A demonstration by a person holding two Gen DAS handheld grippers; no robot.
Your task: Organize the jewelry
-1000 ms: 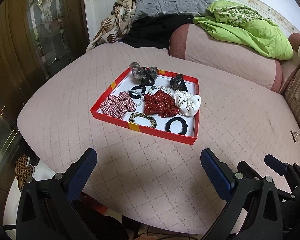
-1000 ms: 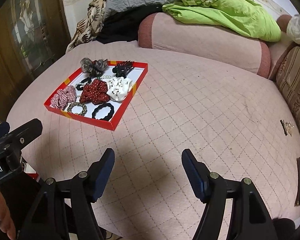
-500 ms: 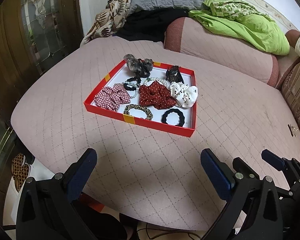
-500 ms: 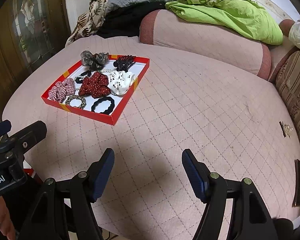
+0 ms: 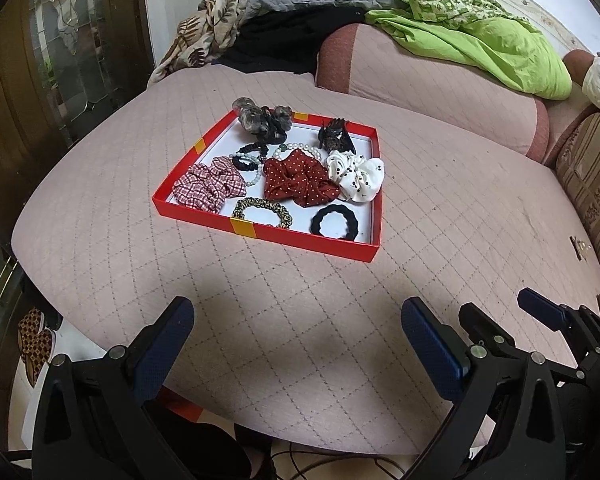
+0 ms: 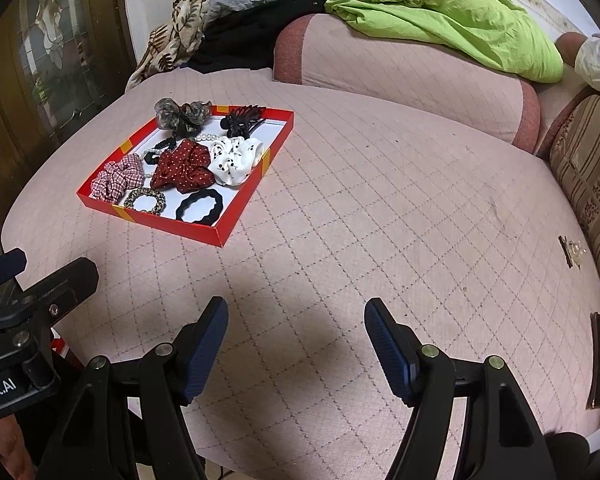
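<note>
Red tray [image 5: 300,240] w/ scrunchies sits at 11 o'clock; left gripper [image 5: 296,344] & right gripper [image 6: 296,344] both wide, empty. Approach step; next needs reaching one item.

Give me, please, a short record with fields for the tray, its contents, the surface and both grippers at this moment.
tray: red tray, white inside, on the pink quilted bed
front row: plaid scrunchie, leopard hair tie, black hair tie
middle: red dotted scrunchie, white scrunchie
left gripper: open, empty, short of tray
right gripper: open, empty
</note>
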